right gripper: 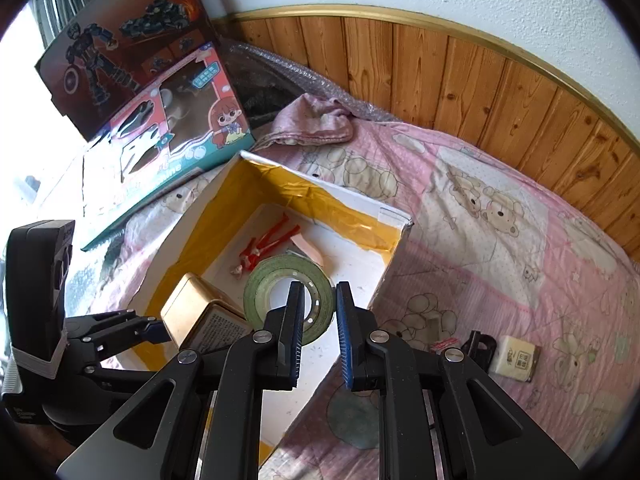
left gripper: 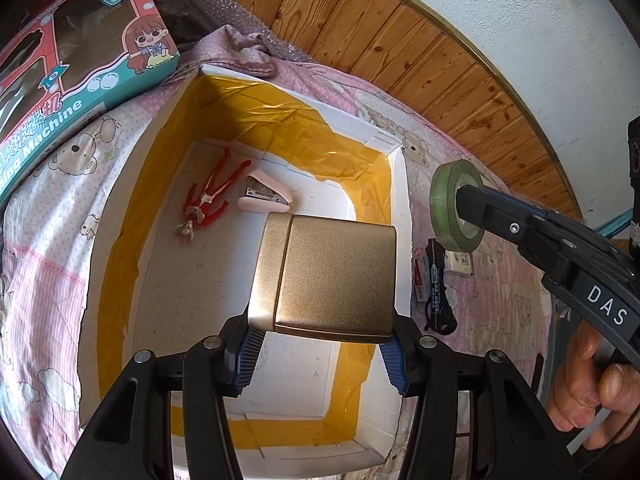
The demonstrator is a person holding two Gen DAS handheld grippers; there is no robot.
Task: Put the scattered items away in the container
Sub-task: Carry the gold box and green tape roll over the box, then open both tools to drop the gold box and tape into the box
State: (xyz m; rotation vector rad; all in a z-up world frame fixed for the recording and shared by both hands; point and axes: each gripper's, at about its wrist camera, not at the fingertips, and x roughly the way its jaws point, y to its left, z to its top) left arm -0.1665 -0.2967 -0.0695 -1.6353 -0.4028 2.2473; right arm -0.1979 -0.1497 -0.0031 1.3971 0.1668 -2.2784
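Observation:
An open white cardboard box (left gripper: 120, 216) lined with yellow tape lies on the pink quilt. Red pliers (left gripper: 208, 196) and a pink stapler (left gripper: 266, 196) lie on its floor. My left gripper (left gripper: 320, 346) is shut on a gold rectangular box (left gripper: 328, 272), which hangs above the middle of the container. My right gripper (right gripper: 318, 320) is shut on the rim of a green tape roll (right gripper: 280, 280), one finger passing through its hole, over the container's right edge (right gripper: 394, 256). The tape roll (left gripper: 444, 200) also shows beside the container in the left wrist view.
On the quilt right of the container lie a black item (right gripper: 478, 344), a small white box (right gripper: 516, 356) and a small red-and-white pack (right gripper: 444, 345). Two toy boxes (right gripper: 172, 136) lean at the back left. A wood-panelled wall (right gripper: 480, 80) stands behind. A hand (left gripper: 592, 380) holds the right gripper.

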